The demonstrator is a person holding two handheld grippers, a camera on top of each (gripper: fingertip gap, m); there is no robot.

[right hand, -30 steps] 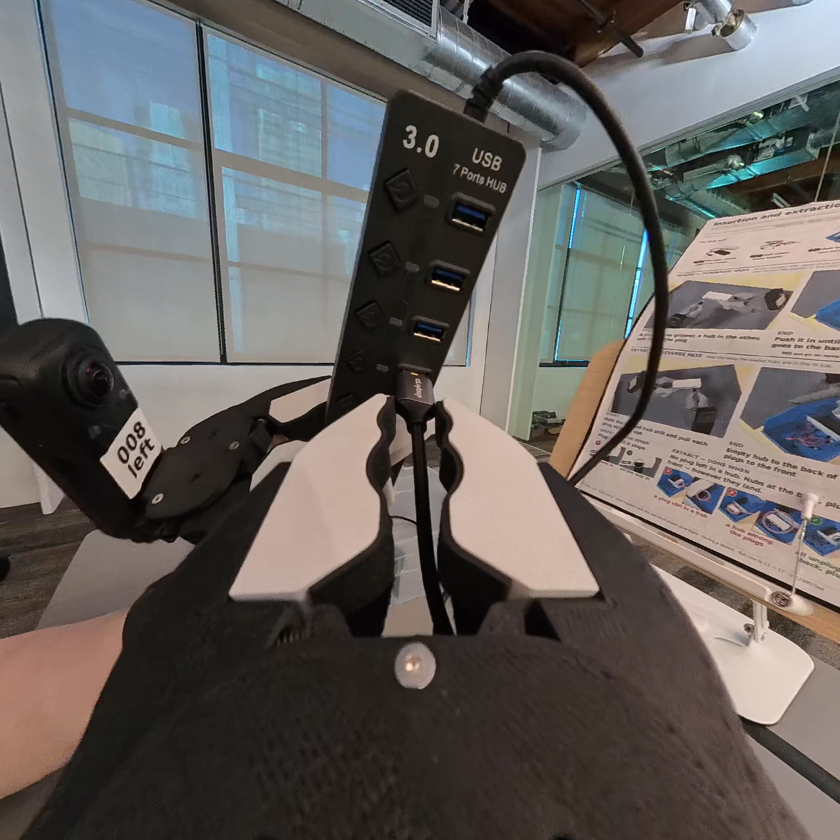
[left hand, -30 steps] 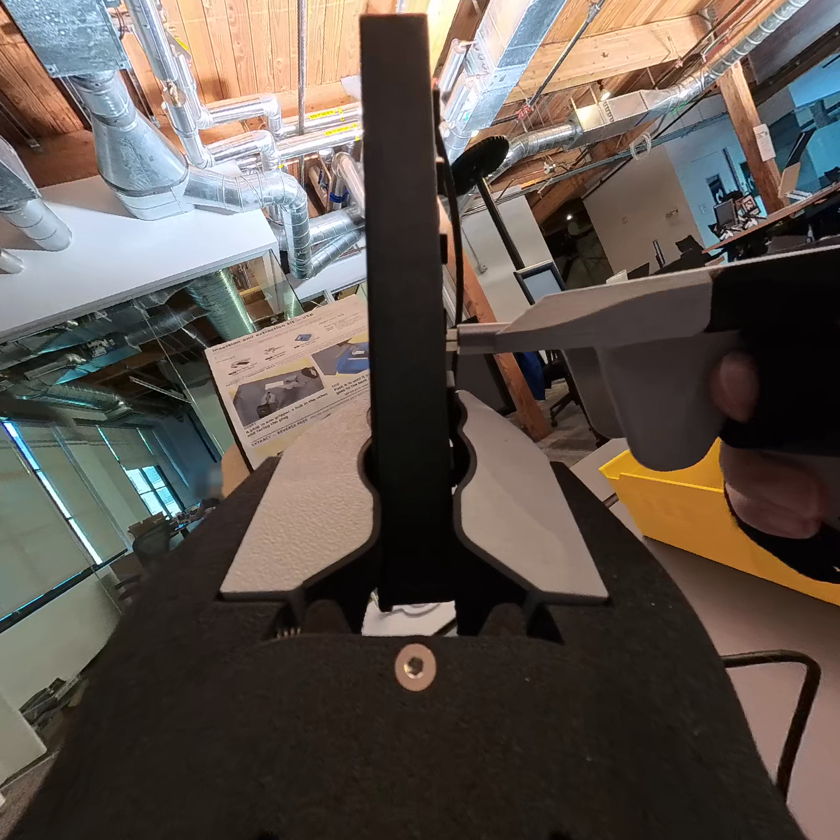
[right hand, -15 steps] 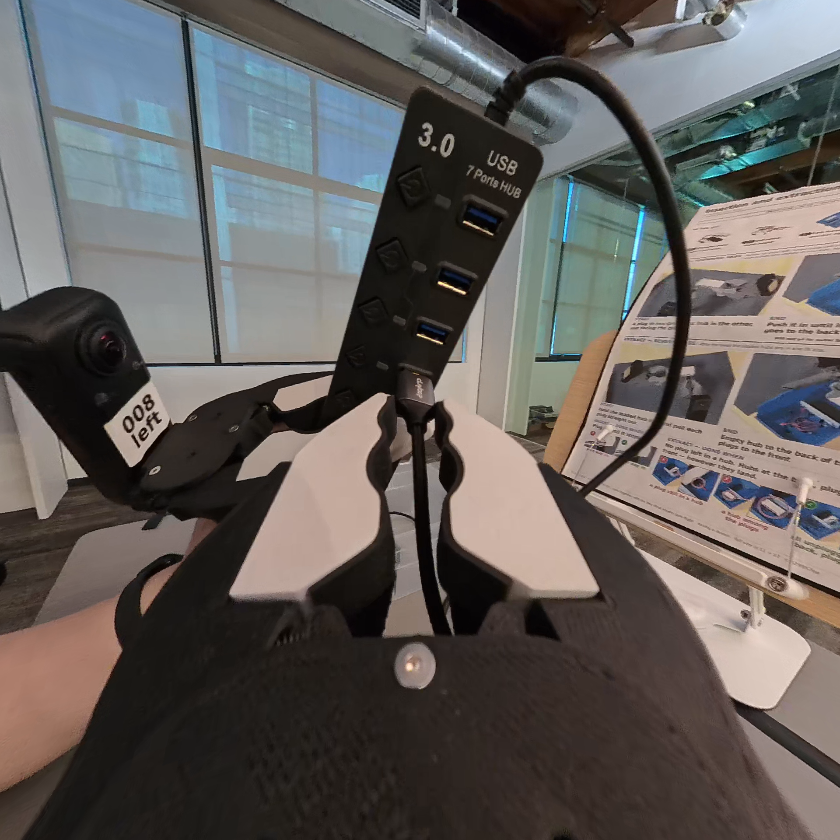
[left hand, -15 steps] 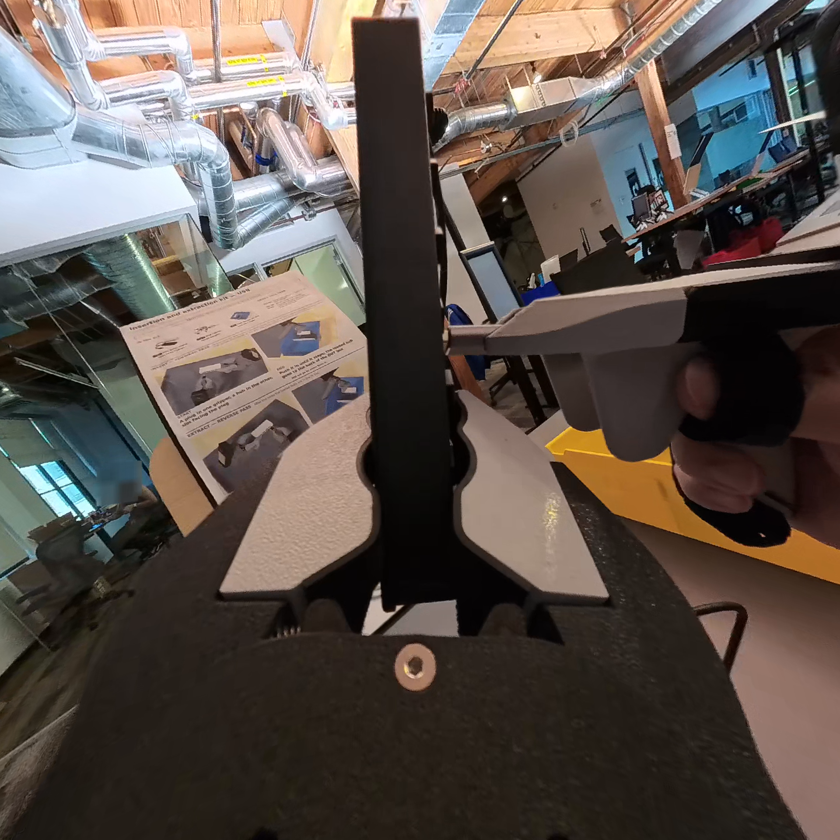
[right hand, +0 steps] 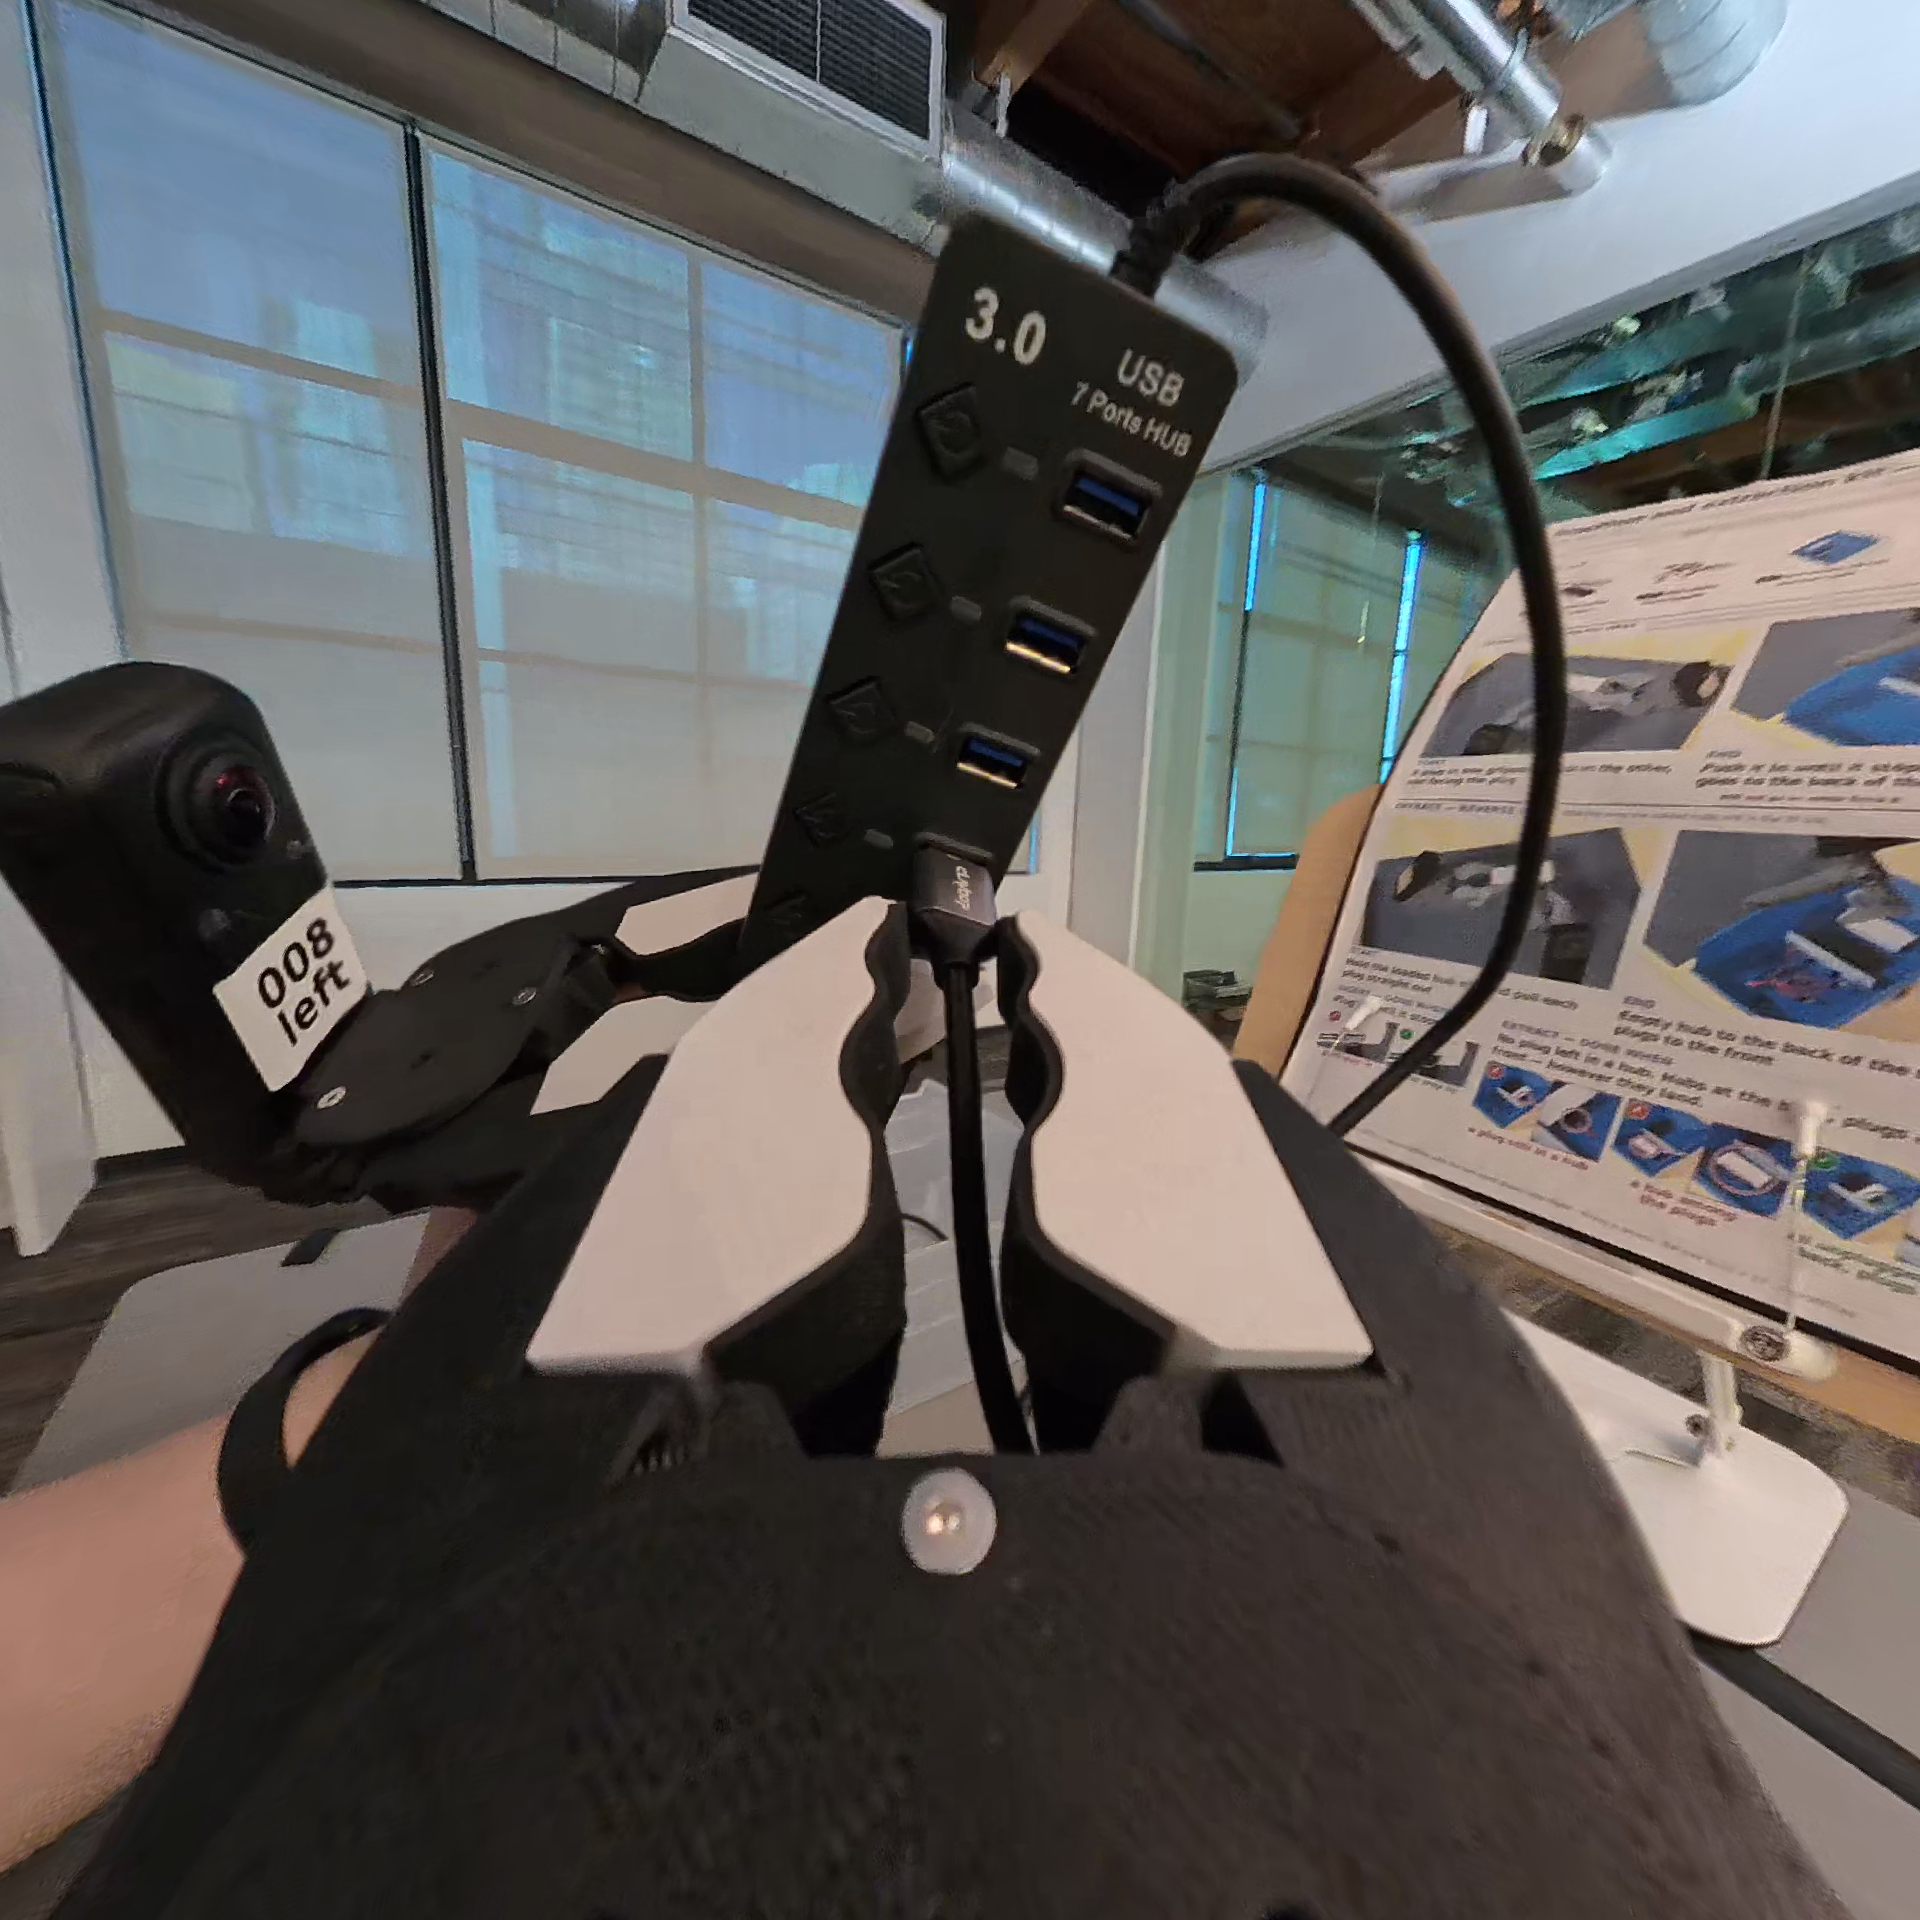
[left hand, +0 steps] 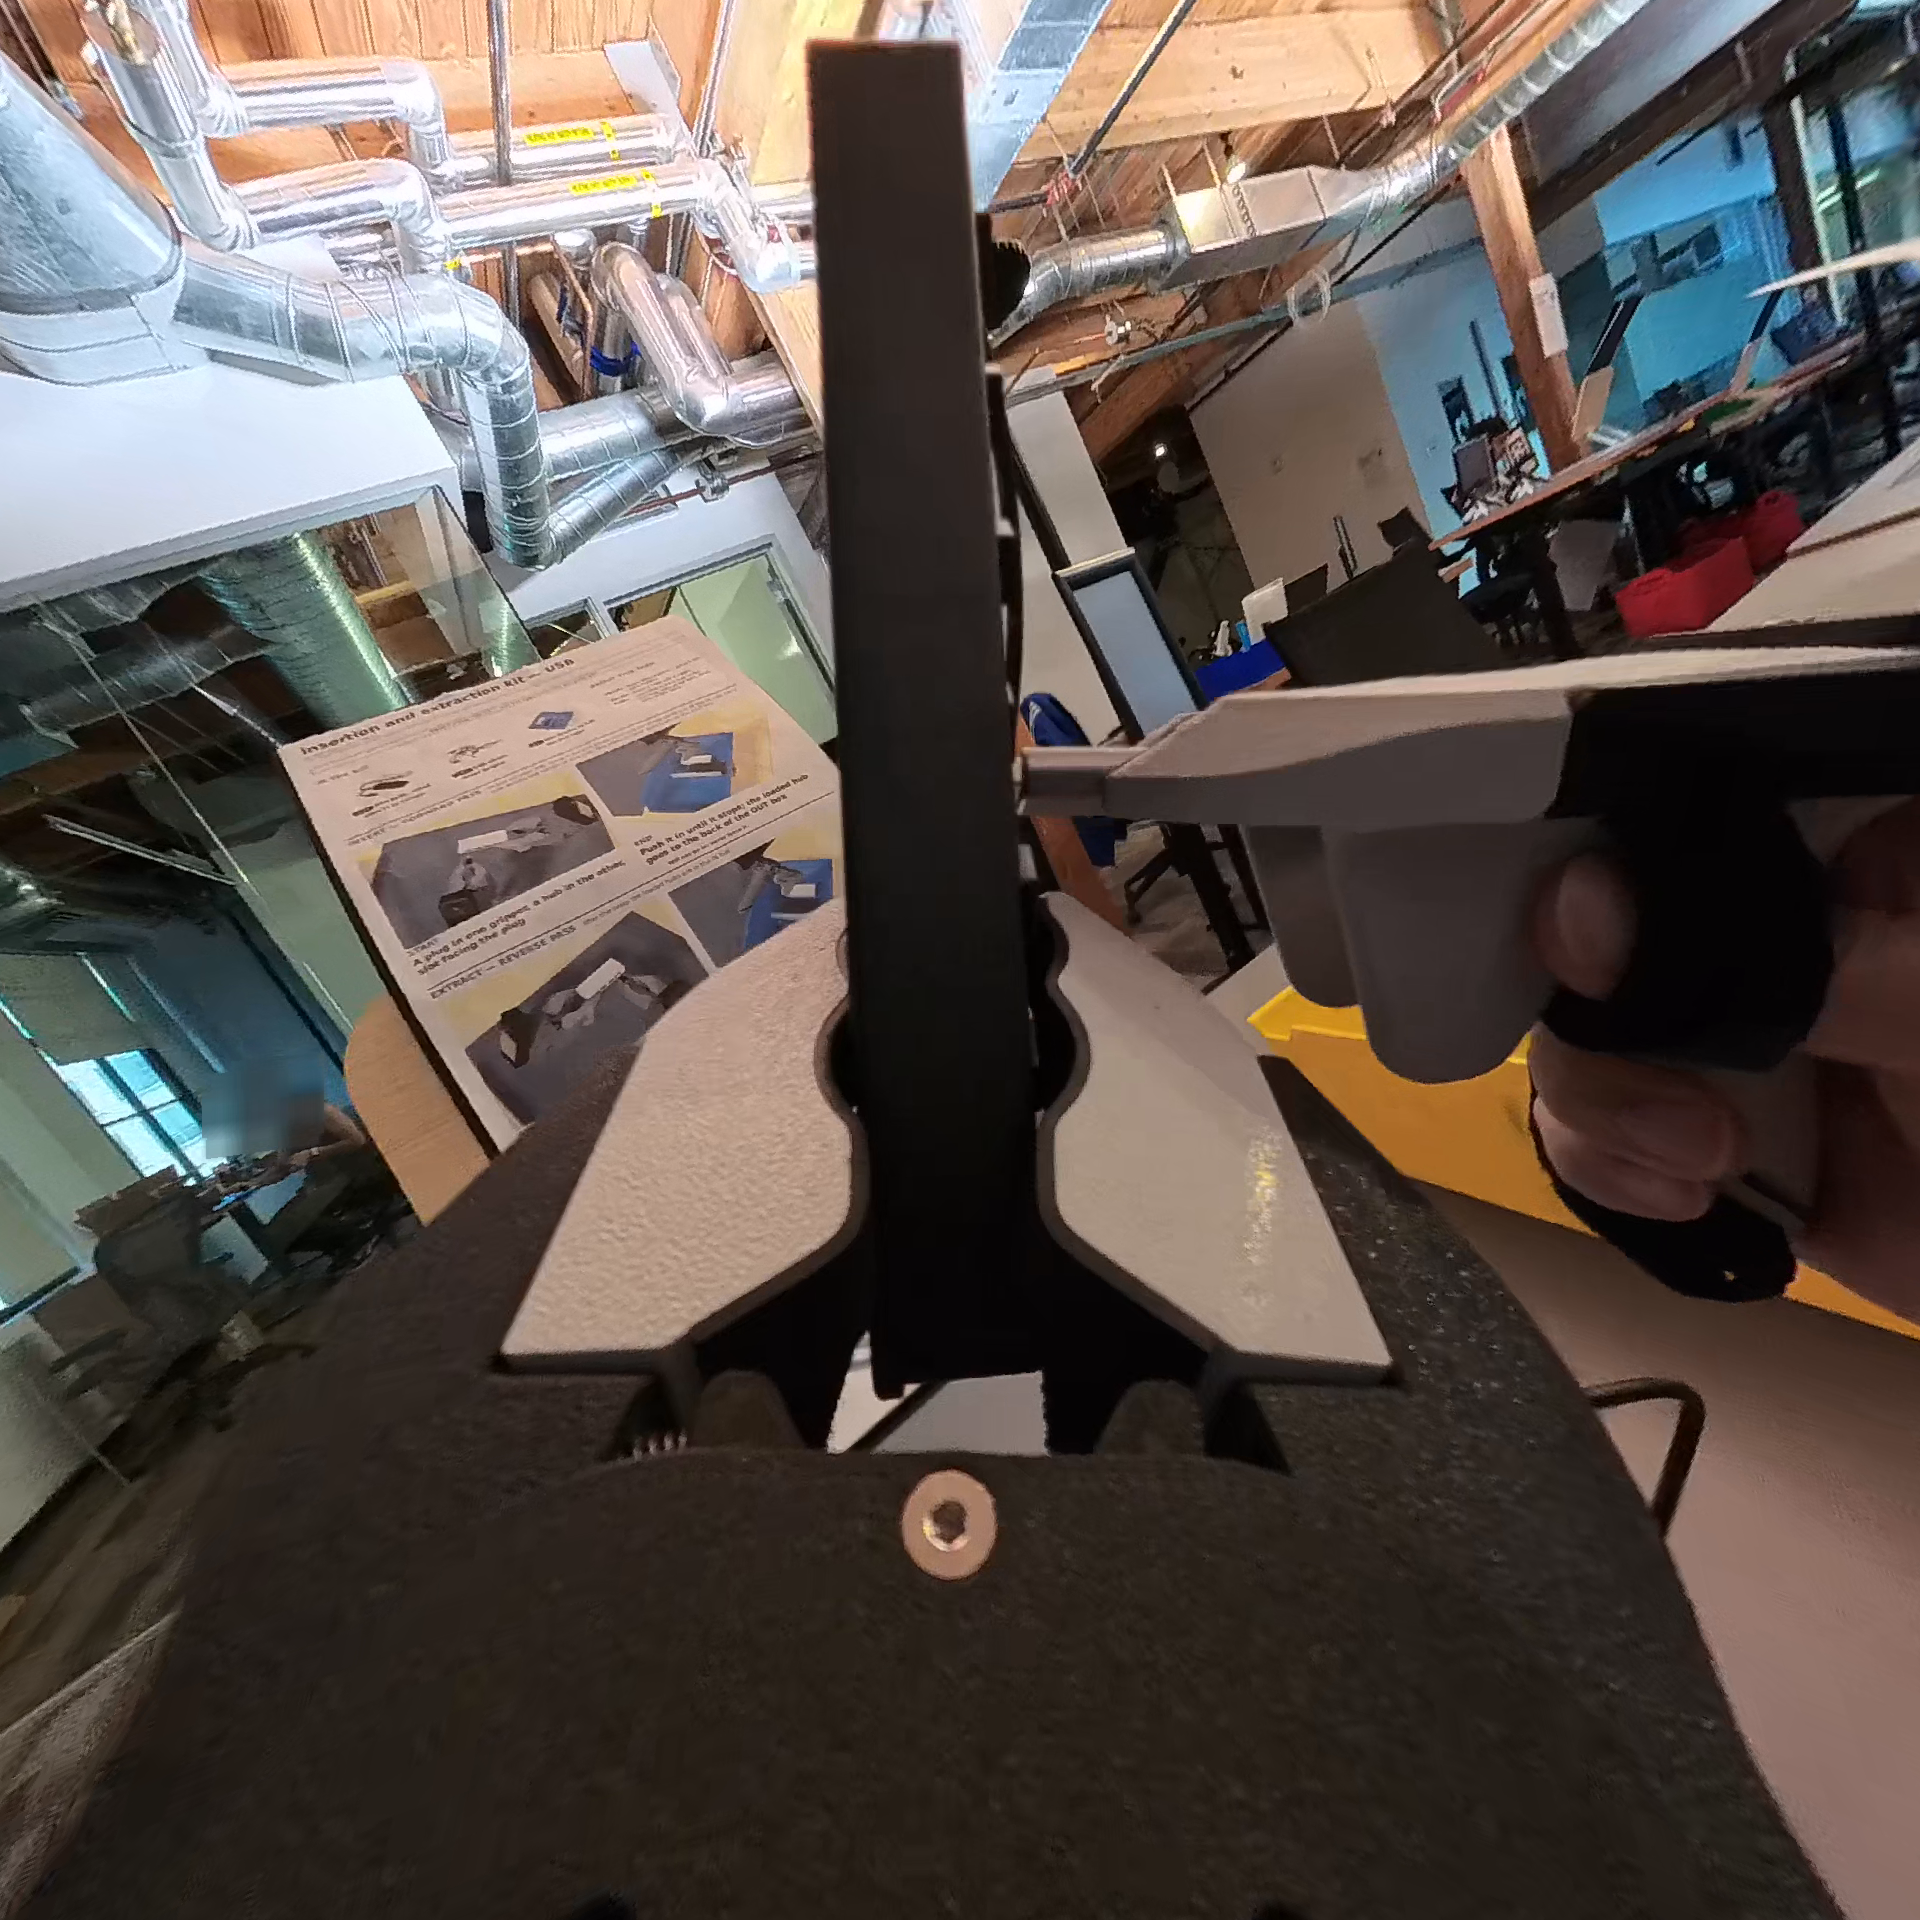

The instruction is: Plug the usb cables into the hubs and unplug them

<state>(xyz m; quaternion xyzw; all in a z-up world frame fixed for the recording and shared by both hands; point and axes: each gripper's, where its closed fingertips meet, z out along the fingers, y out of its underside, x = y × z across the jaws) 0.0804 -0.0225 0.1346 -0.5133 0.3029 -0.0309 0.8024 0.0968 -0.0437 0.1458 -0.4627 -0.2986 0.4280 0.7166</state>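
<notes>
Black USB hub (right hand: 1039, 582) stands nearly upright in our left gripper (left hand: 940, 997), whose two grey fingers (left hand: 717, 1164) press against its narrow sides near the lower end, so from the left wrist view we see only the hub's dark edge (left hand: 914, 623) rising between them. From the right wrist view its face shows a column of blue ports with square buttons beside them, and its own black cord (right hand: 1496, 582) loops out of the top end and down to the right.

Our right gripper (right hand: 951, 935) pinches the black USB plug (right hand: 951, 894) between its fingertips; the plug is seated in the fourth port from the top, with three open ports above it. The plug's thin black cable (right hand: 971, 1195) runs back down between the right gripper's white fingers (right hand: 1174, 1174). In the left wrist view the right gripper (left hand: 1060, 777) comes in from the right, level, its tip touching the hub's side, with a hand (left hand: 1683, 1060) wrapped around its handle.

Behind the hub, an illustrated instruction sheet (right hand: 1714, 883) leans on a white stand (right hand: 1704, 1496) at the right of the table (right hand: 1829, 1704). A yellow bin (left hand: 1434, 1132) sits on the table behind the right gripper. The camera (right hand: 177, 852) mounted on the left gripper, with a white label, shows at the left of the right wrist view.
</notes>
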